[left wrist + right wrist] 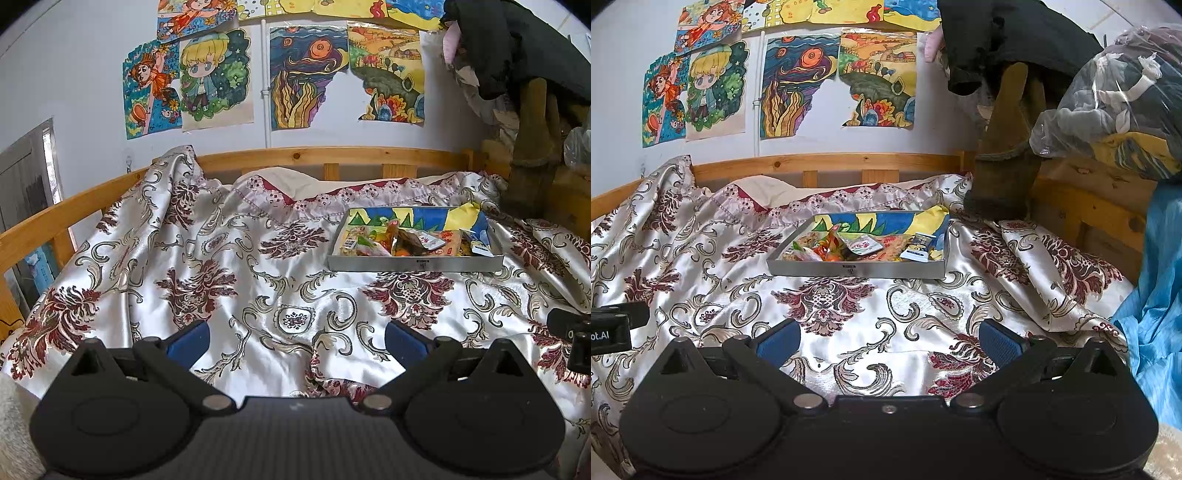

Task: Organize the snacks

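Satin bedspread (701, 258), white with maroon damask and deep folds, carries the shallow grey metal tray (855, 271). Foil and plastic snack packets (857, 245) sit heaped in the tray, well ahead of both tools. Left gripper (297, 338) and right gripper (889, 338): jaws wide, nothing held, above bare cloth.

Risks, as judged:
- Soft bedding gives; pressing the rim could tip the tray.
- Slick crinkled packets may slip or come up in pairs.
- Fingers could snag a fold.
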Available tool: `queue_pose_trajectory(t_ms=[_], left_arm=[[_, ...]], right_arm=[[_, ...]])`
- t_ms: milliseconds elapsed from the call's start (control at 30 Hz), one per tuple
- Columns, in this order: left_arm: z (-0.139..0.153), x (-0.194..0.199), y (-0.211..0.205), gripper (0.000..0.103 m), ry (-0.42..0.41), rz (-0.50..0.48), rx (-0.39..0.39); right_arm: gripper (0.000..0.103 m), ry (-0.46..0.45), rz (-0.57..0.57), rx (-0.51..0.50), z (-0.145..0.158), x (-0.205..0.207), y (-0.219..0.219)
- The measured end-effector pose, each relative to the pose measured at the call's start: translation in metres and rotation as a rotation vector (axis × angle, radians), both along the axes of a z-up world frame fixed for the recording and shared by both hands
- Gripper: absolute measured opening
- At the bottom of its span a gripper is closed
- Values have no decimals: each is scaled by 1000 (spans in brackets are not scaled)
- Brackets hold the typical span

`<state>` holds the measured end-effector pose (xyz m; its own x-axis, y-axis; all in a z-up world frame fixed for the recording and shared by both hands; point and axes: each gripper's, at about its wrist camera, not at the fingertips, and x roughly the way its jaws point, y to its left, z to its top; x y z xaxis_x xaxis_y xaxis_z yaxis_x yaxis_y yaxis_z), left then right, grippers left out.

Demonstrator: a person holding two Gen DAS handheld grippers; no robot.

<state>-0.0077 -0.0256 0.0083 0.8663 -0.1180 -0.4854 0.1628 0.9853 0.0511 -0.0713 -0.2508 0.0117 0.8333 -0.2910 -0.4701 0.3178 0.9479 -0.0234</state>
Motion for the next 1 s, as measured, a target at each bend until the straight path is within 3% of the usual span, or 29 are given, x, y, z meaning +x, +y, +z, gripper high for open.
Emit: queue_pose_trajectory(t_ms=[1000], left_arm=[[1, -1, 0, 103, -3, -5, -2]], right_arm=[[102, -1, -1, -3, 0, 0, 1]])
